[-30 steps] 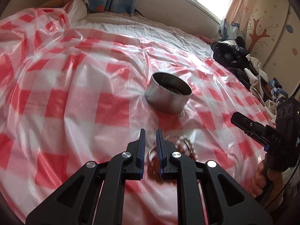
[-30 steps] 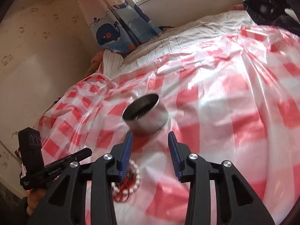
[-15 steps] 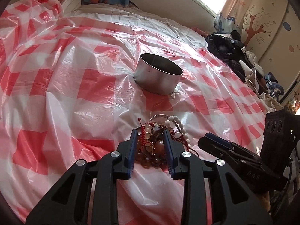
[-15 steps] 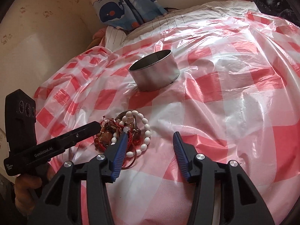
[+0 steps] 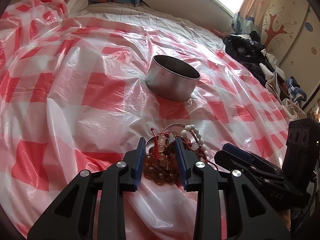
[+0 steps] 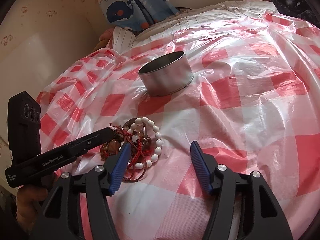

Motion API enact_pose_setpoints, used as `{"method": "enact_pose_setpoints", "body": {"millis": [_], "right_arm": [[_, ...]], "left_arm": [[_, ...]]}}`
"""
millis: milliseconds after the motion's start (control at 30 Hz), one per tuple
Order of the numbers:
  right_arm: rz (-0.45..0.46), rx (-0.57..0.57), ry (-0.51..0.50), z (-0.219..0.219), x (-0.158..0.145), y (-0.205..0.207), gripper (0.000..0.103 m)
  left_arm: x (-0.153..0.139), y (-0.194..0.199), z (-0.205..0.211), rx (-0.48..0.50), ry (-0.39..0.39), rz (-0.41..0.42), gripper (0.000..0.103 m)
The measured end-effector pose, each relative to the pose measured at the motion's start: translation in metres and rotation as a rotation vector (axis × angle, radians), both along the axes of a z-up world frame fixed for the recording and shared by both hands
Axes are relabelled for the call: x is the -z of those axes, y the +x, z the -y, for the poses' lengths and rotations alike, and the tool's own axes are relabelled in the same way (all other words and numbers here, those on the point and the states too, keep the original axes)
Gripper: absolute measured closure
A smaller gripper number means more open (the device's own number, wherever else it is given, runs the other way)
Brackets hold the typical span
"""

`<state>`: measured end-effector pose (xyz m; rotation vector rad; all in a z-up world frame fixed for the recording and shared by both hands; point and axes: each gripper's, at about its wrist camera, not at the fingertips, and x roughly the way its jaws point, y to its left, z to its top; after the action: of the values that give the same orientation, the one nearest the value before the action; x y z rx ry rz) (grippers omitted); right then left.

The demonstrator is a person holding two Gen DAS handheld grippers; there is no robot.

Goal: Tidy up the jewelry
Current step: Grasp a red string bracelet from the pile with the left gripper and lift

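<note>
A tangled pile of jewelry (image 5: pixel 166 156) lies on the red-and-white checked plastic sheet: amber bead bracelets, red cords and a white bead bracelet (image 6: pixel 157 138). My left gripper (image 5: pixel 160 150) is open, its jaws standing on either side of the amber beads. It also shows in the right wrist view (image 6: pixel 108 134), tips at the pile's left edge. My right gripper (image 6: pixel 159 154) is wide open, its left finger over the pile's near edge. A round metal tin (image 5: pixel 173 78) stands open beyond the pile; it also shows in the right wrist view (image 6: pixel 166 74).
The plastic sheet (image 5: pixel 70 84) covers a bed. Dark clothes (image 5: pixel 244 50) are heaped at the right edge. A whale-print curtain (image 6: pixel 128 4) and a striped pillow (image 6: pixel 122 38) lie at the far side by the wall.
Both grippers have come down close to the jewelry pile. My left gripper has opened from nearly shut and now straddles the amber beads. The right gripper stays wide open.
</note>
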<state>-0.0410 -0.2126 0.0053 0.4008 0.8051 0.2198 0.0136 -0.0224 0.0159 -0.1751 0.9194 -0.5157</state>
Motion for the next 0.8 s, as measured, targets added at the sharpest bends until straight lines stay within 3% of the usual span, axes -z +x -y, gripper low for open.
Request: {"method": "enact_pose_setpoints", "body": {"millis": [100, 167, 267, 600, 667, 800], "right_arm": [[0.001, 0.005, 0.005, 0.0, 0.0, 0.0, 0.041], [0.001, 0.008, 0.009, 0.001, 0.0, 0.0, 0.04], [0.0, 0.009, 0.011, 0.001, -0.001, 0.0, 0.04], [0.007, 0.005, 0.001, 0.0, -0.002, -0.001, 0.036], [0.014, -0.009, -0.001, -0.002, -0.002, -0.001, 0.036], [0.022, -0.064, -0.04, -0.017, -0.004, -0.001, 0.036]], "left_arm": [[-0.004, -0.002, 0.002, 0.012, 0.022, 0.03, 0.097], [-0.008, -0.004, 0.002, 0.017, 0.028, 0.05, 0.101], [-0.016, -0.005, -0.004, 0.019, -0.028, 0.067, 0.101], [-0.049, -0.01, -0.045, -0.013, -0.357, 0.179, 0.101], [-0.054, -0.013, -0.047, -0.024, -0.356, 0.204, 0.101], [-0.049, -0.008, -0.047, -0.046, -0.343, 0.172, 0.101]]}}
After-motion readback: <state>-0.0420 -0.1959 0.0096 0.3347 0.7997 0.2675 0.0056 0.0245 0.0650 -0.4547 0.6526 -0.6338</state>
